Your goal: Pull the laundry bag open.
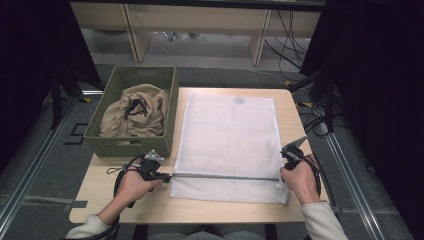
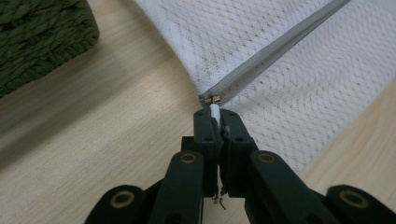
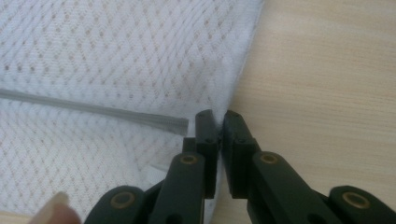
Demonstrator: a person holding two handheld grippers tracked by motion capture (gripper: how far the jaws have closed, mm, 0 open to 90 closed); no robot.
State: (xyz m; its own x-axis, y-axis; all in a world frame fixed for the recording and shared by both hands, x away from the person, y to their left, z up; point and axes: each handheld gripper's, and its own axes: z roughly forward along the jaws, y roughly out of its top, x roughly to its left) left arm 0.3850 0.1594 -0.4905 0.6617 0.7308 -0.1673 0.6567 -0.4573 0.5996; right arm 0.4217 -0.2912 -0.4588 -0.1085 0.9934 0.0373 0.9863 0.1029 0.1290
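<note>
Under both grippers lies the light wooden table [image 1: 125, 200], bare on the near side of them. No brand, label or legible writing shows on anything; a round grey patch sits at the far end of the bag, too small to read.

White mesh laundry bag [image 1: 230, 145]: flat on the table, spanning the gap between the two grippers and stretching away from them toward the far edge. Its grey zipper [image 1: 225, 176] runs straight from one gripper to the other, closed along the whole visible length.

Green woven basket [image 1: 132, 112]: beyond the left gripper, just beside the bag's left edge, holding a crumpled tan garment [image 1: 134, 117].

Left gripper [image 1: 167, 176]: lies low and roughly level, pointing right at the bag's left edge. The hand wraps the grip from behind, forearm coming in from the near left. In the left gripper view its jaws are pressed together on the white zipper pull tab [image 2: 215, 113], with the metal slider [image 2: 215, 99] just past the tips, at the zipper's end.

Right gripper [image 1: 283, 169]: held steeper, tips down at the bag's right edge, hand closed round the grip, wrist bent inward. In the right gripper view [image 3: 218, 122] its jaws stand nearly together, pinching the mesh hem just beside the zipper's far end [image 3: 180, 125].
</note>
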